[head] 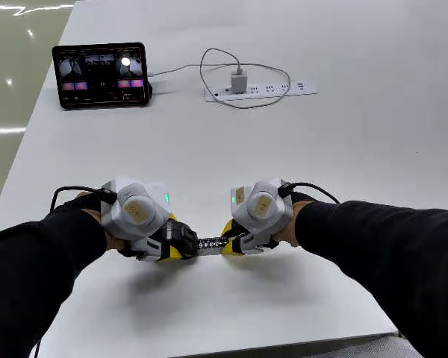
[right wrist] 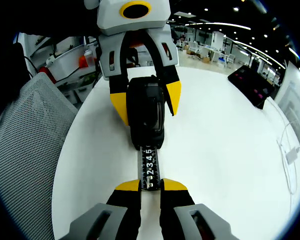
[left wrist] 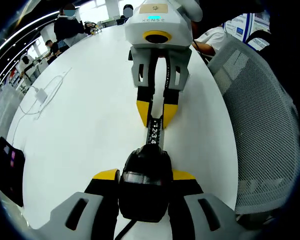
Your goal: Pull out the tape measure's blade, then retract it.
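At the bottom of the left gripper view, the left gripper [left wrist: 144, 175] is clamped on the case [left wrist: 144, 197]. The right gripper [right wrist: 150, 186] pinches the blade [right wrist: 149, 162] near its tip, with only a few numbers out. An off-line pull could slip the blade free so it snaps back. The end hook seems to sit inside the jaws, but that is hard to see. A loosely held case could twist.

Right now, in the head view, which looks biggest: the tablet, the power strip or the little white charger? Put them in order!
1. tablet: widest and tallest.
2. power strip: long but thin.
3. charger: a small block plugged into the strip.
All three lie about equally far back on the table, so the order seems safe.
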`<state>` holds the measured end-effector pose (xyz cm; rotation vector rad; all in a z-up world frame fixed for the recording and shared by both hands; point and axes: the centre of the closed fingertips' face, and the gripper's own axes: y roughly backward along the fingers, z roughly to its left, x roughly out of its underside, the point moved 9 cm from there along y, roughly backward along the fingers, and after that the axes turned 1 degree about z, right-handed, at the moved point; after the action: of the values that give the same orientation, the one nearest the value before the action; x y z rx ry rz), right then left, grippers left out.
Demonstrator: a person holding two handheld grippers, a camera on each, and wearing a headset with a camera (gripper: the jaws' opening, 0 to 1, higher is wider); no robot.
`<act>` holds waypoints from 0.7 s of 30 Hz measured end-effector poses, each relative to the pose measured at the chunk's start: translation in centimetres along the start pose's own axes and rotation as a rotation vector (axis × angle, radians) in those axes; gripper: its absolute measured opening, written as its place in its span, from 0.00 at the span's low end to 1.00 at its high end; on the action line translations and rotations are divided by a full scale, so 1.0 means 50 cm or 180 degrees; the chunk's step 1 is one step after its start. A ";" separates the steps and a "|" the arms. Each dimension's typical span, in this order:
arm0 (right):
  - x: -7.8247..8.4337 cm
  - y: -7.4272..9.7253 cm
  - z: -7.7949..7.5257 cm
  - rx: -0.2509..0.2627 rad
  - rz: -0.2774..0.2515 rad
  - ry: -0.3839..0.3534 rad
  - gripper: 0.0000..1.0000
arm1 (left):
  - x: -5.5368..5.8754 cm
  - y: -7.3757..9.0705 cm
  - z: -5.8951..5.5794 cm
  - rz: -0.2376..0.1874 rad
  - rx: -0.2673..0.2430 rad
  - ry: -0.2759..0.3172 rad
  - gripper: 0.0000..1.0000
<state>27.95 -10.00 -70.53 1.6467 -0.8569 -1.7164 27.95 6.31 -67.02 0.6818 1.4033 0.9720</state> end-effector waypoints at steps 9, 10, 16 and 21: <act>0.004 0.002 0.002 0.0013 0.0015 0.0038 0.10 | 0.000 0.000 0.000 -0.0005 0.0004 0.0001 0.33; 0.006 0.003 0.001 0.0012 0.0016 0.0034 0.10 | 0.000 0.000 0.000 -0.0006 0.0003 0.0004 0.33; 0.013 0.008 0.002 0.0019 0.0028 0.0017 0.10 | 0.001 -0.001 -0.001 -0.0011 -0.0011 0.0013 0.33; 0.020 0.013 0.002 0.0021 0.0056 0.0019 0.10 | 0.001 -0.001 -0.002 -0.0016 -0.0014 0.0026 0.33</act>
<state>27.82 -11.17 -70.63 1.6432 -0.8725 -1.6976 27.86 6.32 -67.09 0.6713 1.4090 0.9747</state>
